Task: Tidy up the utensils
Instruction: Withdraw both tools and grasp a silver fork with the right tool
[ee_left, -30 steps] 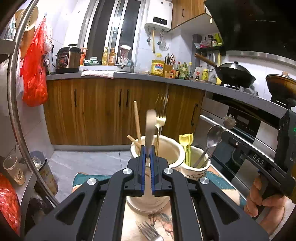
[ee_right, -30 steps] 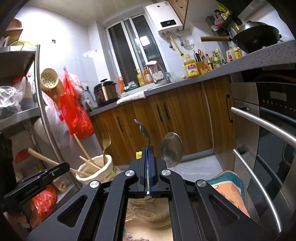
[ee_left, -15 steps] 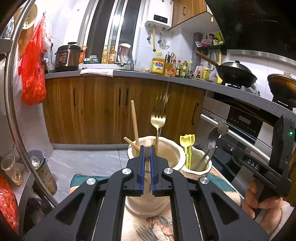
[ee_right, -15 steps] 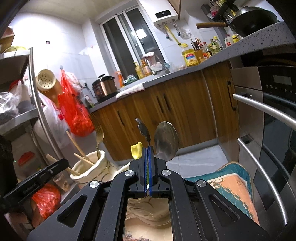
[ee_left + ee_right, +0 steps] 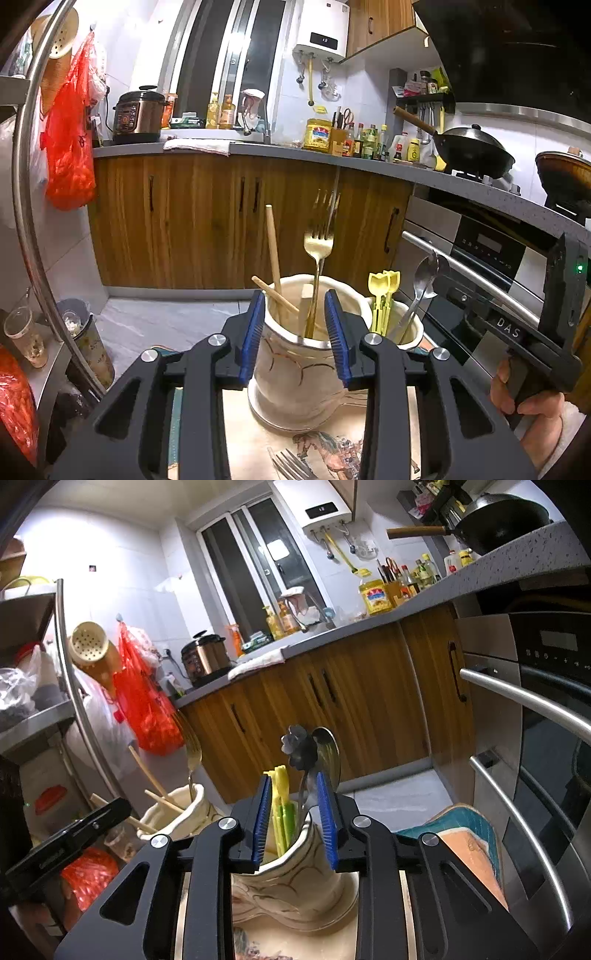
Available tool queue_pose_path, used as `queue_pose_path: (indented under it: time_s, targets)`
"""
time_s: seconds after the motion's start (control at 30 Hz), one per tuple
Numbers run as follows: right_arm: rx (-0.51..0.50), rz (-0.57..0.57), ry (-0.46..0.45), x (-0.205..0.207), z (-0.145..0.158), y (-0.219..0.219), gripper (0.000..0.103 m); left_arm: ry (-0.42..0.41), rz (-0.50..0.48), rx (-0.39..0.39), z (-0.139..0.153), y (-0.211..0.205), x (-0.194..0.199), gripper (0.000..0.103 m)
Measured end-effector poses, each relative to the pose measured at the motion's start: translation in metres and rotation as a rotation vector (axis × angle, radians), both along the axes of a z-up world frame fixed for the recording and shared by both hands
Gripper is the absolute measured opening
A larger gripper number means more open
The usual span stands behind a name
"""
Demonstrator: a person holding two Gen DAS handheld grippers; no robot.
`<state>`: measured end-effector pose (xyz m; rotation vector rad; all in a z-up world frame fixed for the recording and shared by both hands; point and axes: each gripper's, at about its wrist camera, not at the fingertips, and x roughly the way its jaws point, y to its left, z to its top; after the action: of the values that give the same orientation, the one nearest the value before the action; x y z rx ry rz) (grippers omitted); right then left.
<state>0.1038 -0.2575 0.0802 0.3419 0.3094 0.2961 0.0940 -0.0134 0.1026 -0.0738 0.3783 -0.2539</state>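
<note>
A: How do the left tongs (image 5: 295, 325) stand?

B: Blue pads apart, gripping nothing. Straight ahead between them rises the cream ceramic jar with gold swirls (image 5: 295, 373). Inside it stand a gold metal fork (image 5: 318, 254), tines up, and two pale wooden chopsticks (image 5: 274, 254).

A: And the right tongs (image 5: 295, 812)?

B: Spread as well, empty. Between their pads is the second, smaller cream ceramic jar (image 5: 291, 882), holding yellow plastic forks (image 5: 280, 797) and a silver metal spoon with a dark flower-shaped handle end (image 5: 325, 753).

A: Anything outside the jars?

B: A silver fork (image 5: 290, 467) lies on the horse-printed mat (image 5: 332, 454), low in front of the left tongs, near its jar's foot. The right tongs show at the left view's right edge, held by a bare hand (image 5: 532, 410).
</note>
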Motion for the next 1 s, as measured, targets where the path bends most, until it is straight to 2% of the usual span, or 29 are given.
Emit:
queue_pose_path:
  time_s: [0.13,0.2,0.23,0.27,0.33,0.37,0.43,0.63,0.8,1.0]
  targets:
    - [-0.001,-0.006,0.009,-0.004,0.003,-0.001,0.041,0.003,0.016,-0.007,0.003,0.005,-0.008,0.056]
    - [-0.009,-0.014,0.021,-0.008,0.005,-0.003,0.048,0.005,0.027,0.0,0.005,0.007,-0.015,0.063]
    - [-0.01,-0.013,0.03,-0.01,0.006,-0.003,0.056,0.009,0.035,0.013,0.005,0.009,-0.02,0.07]
    - [-0.006,-0.012,0.043,-0.012,0.006,-0.004,0.07,0.013,0.042,0.022,0.005,0.01,-0.023,0.075]
    - [-0.001,-0.013,0.063,-0.018,0.003,-0.003,0.085,0.018,0.061,0.031,0.003,0.014,-0.031,0.089]
    - [-0.005,-0.01,0.072,-0.02,0.002,-0.002,0.089,0.023,0.069,0.032,0.001,0.016,-0.034,0.092]
    - [-0.029,0.002,0.101,-0.025,-0.003,0.004,0.093,0.034,0.091,0.031,-0.004,0.02,-0.042,0.097]
    - [-0.101,0.029,0.142,-0.042,-0.017,0.016,0.096,0.057,0.144,0.038,-0.026,0.032,-0.056,0.097]
    - [-0.174,0.081,0.192,-0.053,-0.032,0.032,0.097,0.116,0.139,0.044,-0.051,0.037,-0.06,0.097]
    - [-0.275,0.151,0.263,-0.065,-0.052,0.054,0.097,0.166,0.153,0.098,-0.074,0.04,-0.061,0.097]
